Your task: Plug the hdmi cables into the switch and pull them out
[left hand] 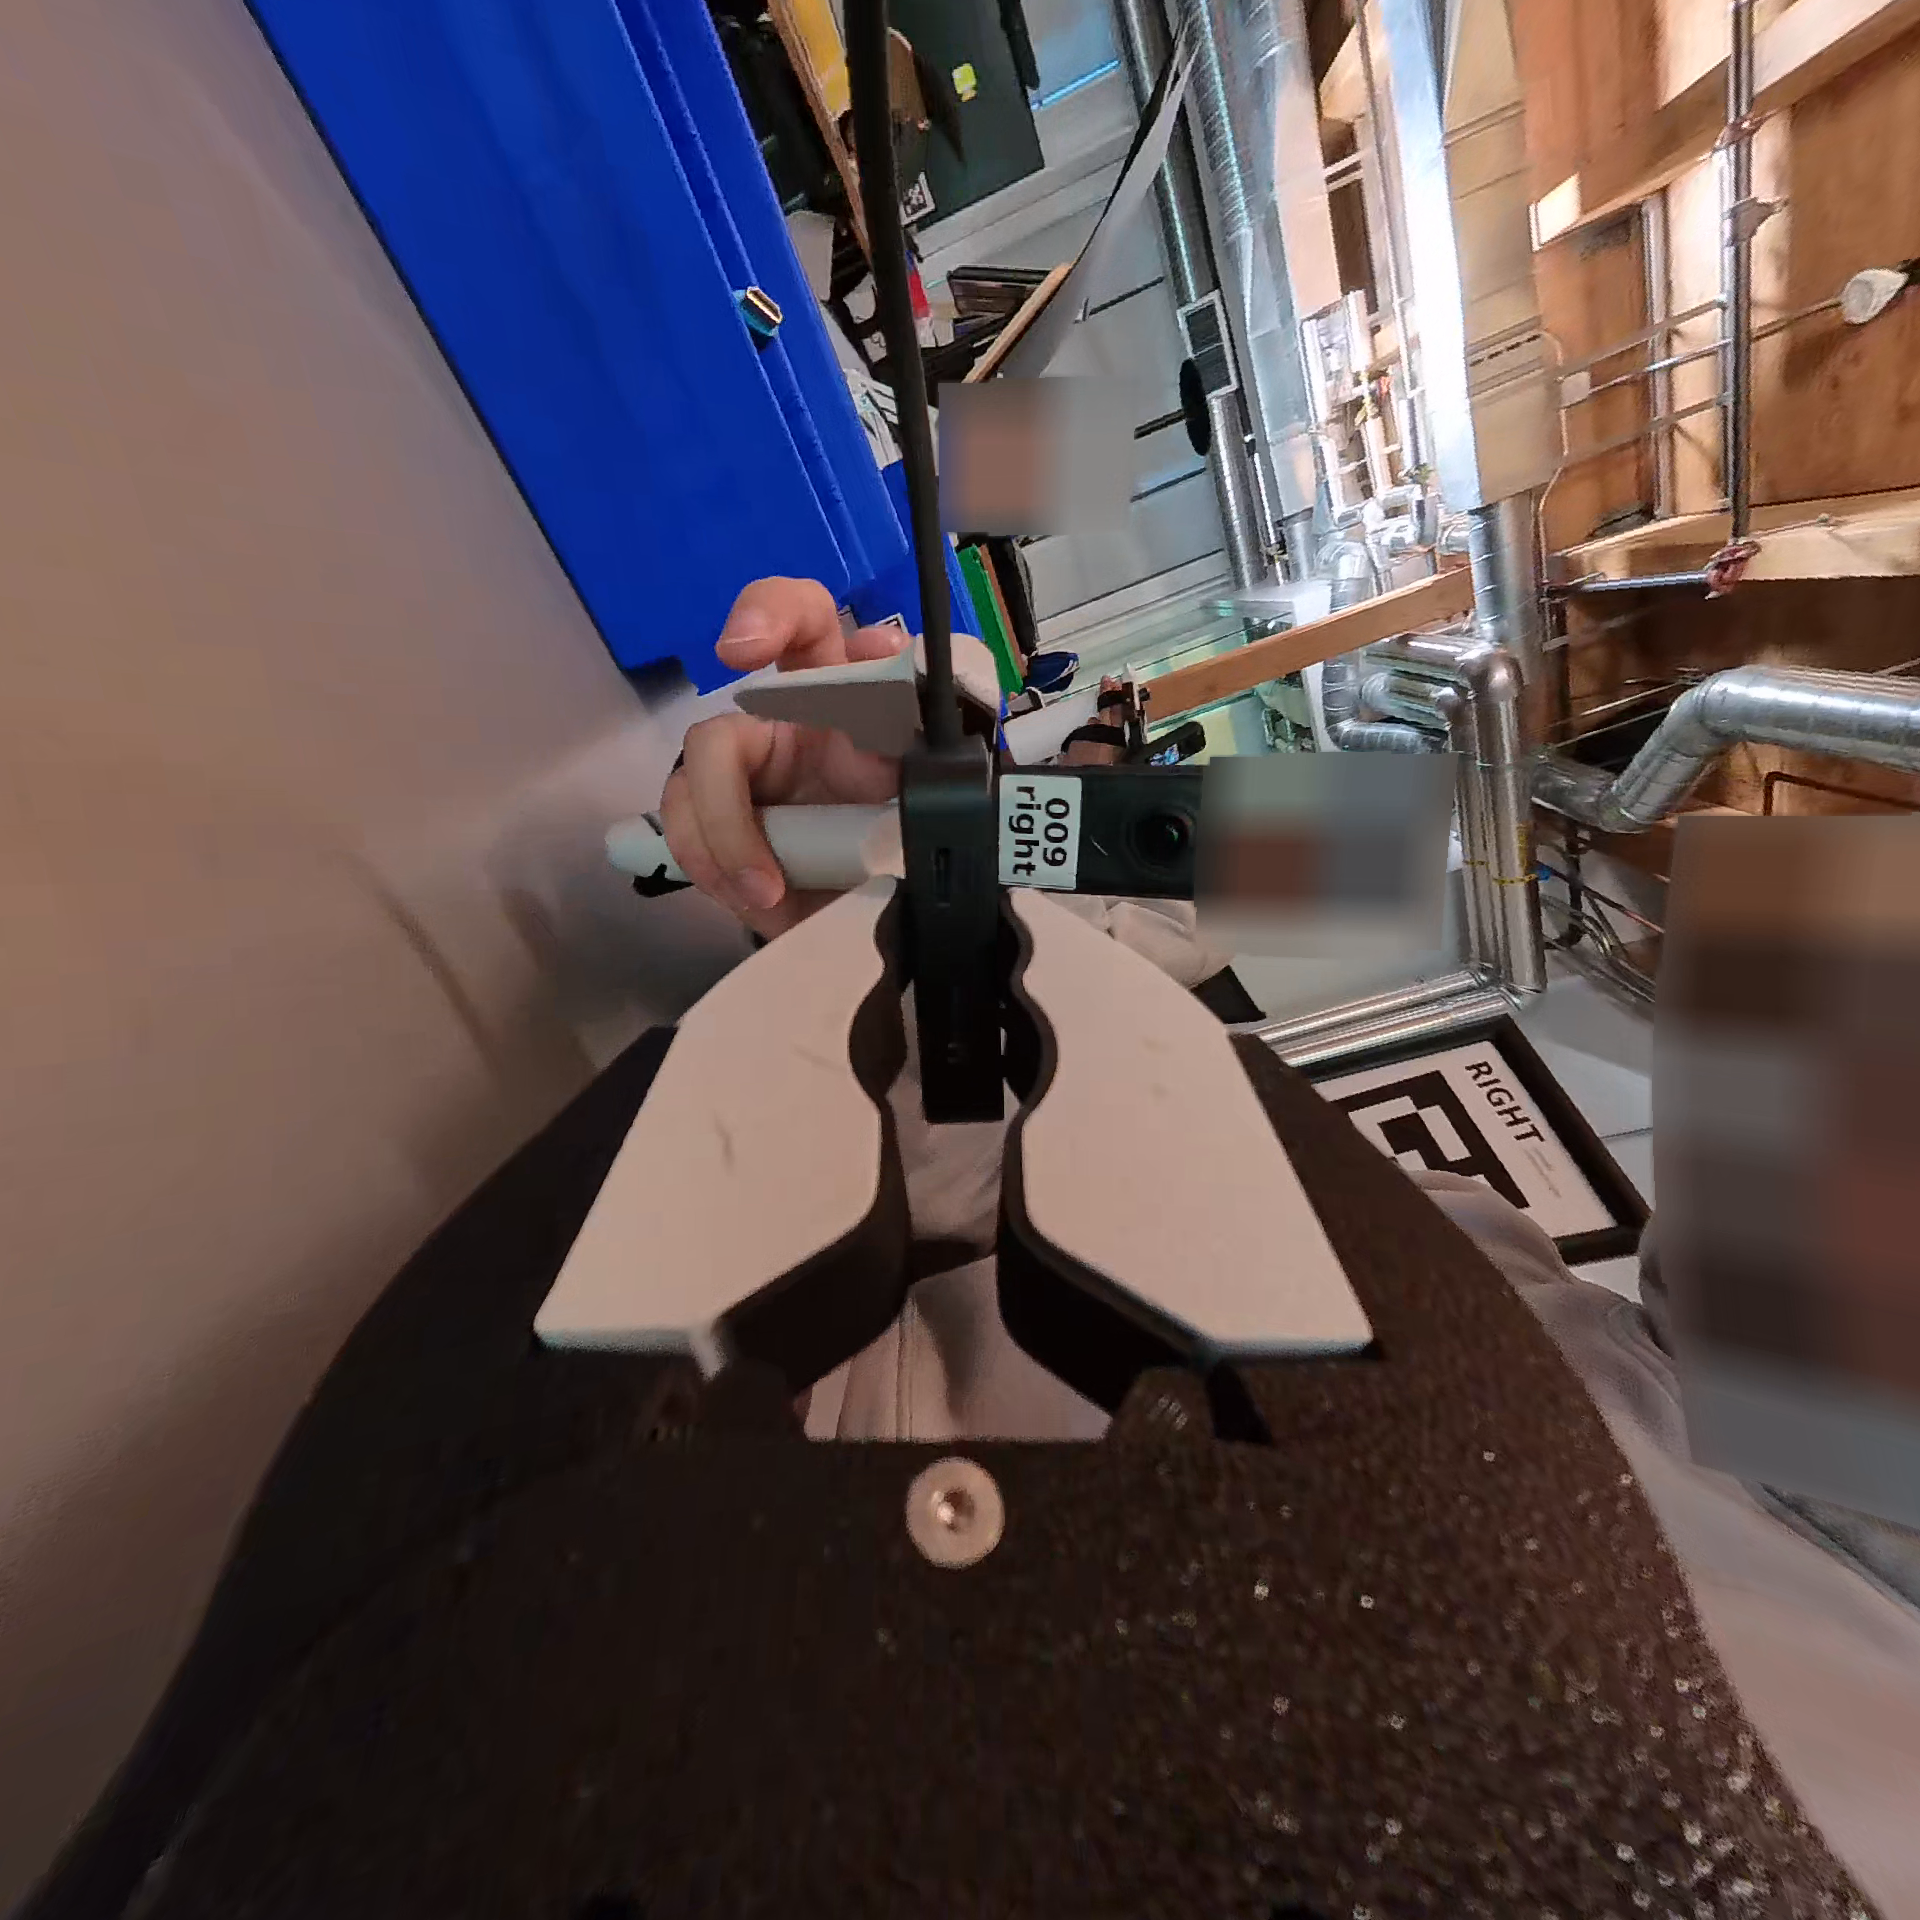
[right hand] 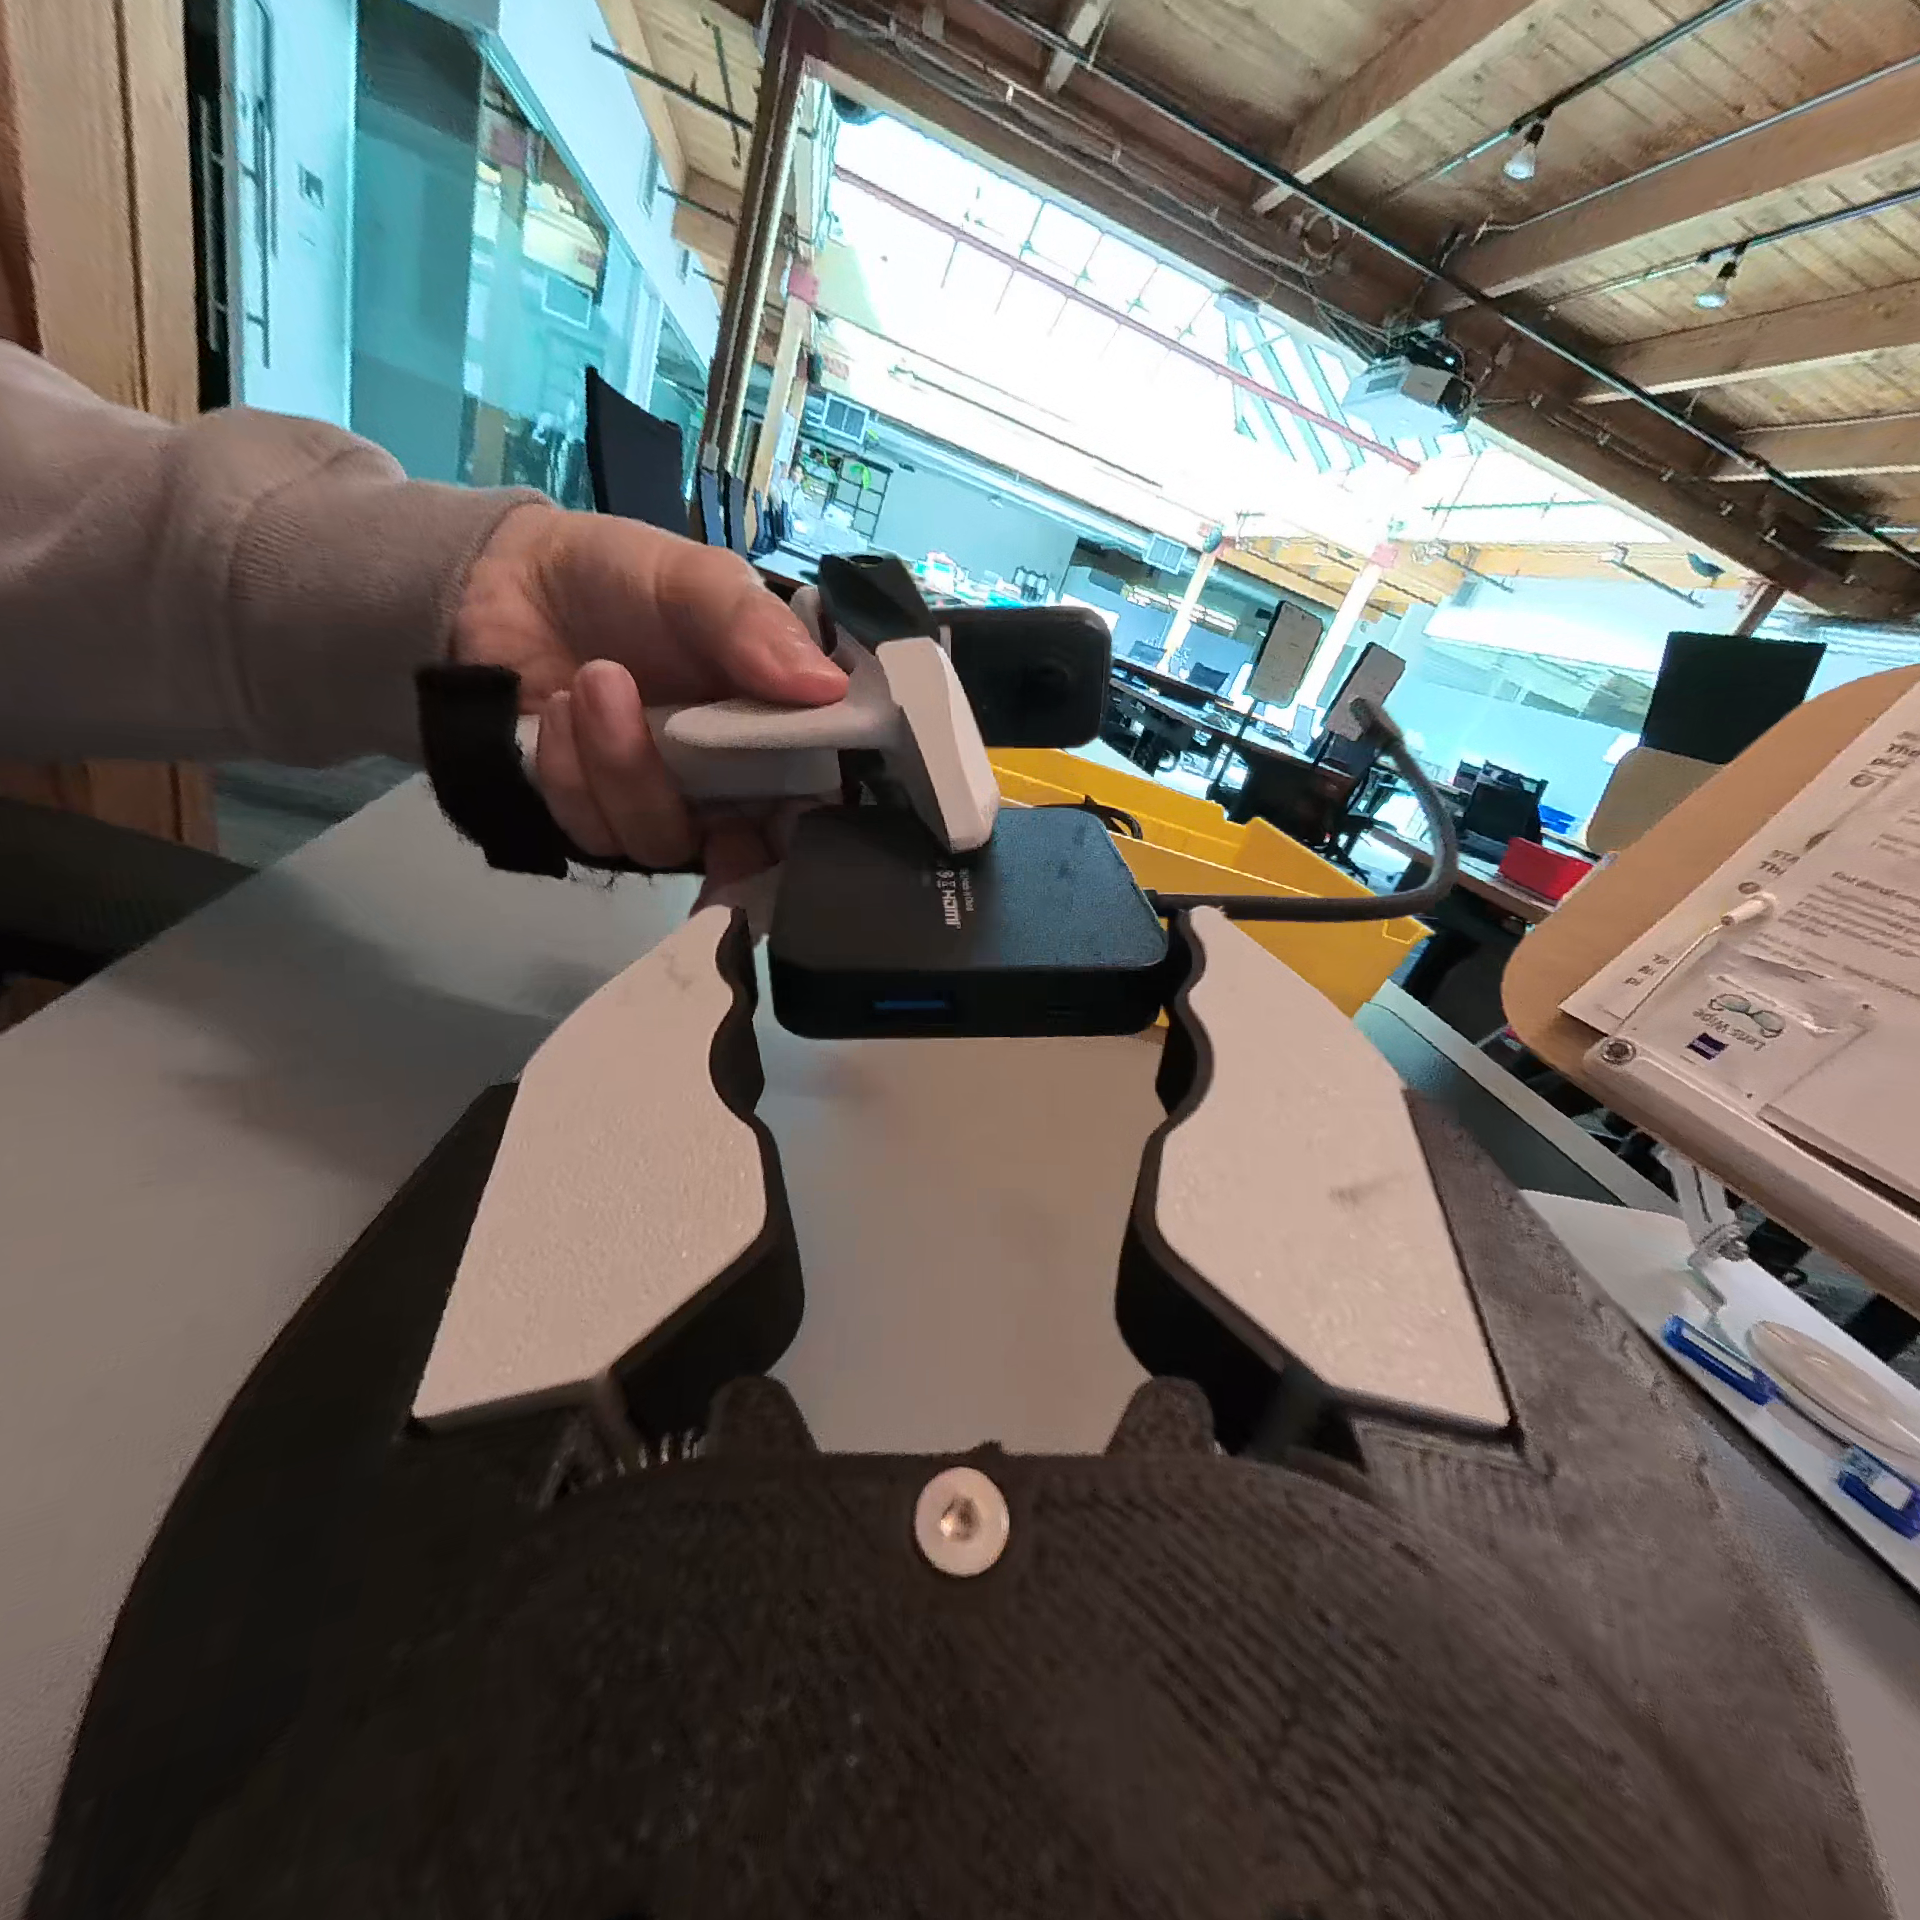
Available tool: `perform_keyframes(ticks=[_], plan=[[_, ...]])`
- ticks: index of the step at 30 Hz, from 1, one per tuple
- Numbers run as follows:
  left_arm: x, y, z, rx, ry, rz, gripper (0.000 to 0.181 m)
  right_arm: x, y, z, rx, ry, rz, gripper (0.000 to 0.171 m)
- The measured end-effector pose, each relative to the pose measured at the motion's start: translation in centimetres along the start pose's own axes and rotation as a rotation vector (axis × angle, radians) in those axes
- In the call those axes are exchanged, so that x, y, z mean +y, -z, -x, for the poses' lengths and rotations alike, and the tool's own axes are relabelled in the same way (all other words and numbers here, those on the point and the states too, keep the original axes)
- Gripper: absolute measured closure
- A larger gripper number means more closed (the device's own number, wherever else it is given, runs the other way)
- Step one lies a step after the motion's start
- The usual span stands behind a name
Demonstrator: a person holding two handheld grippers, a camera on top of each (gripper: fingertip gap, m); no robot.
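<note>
Switch [right hand: 966, 935], a flat black plastic box, pinched edgewise by left tongs [left hand: 951, 987] and spanned across its width by right tongs [right hand: 966, 987]; its grey cable [right hand: 1423, 831] could twist it loose.

We note bright daylight from the skylight [right hand: 1091, 301], blown out to glare. Both views show fisheye bending at edges; the table [left hand: 208, 831] is smeared by blur.
</note>
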State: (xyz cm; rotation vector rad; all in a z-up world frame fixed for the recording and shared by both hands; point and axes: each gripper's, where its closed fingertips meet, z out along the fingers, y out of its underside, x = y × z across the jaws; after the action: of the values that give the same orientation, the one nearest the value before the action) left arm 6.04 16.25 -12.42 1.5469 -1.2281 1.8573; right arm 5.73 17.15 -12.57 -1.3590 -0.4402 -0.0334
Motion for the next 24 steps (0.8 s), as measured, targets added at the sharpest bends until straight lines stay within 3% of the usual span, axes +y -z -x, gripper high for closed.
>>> perform_keyframes(ticks=[1, 24], plan=[[0.1, 0.0, 0.0, -0.008, -0.002, 0.005, 0.168, 0.1, 0.0, 0.0, 0.005, 0.011, 0.008, 0.096], [0.2, 0.2, 1.6, -0.271, -0.198, 0.098, 0.168, 2.8, -0.8, 0.1, 0.028, 0.011, 0.171, 0.096]])
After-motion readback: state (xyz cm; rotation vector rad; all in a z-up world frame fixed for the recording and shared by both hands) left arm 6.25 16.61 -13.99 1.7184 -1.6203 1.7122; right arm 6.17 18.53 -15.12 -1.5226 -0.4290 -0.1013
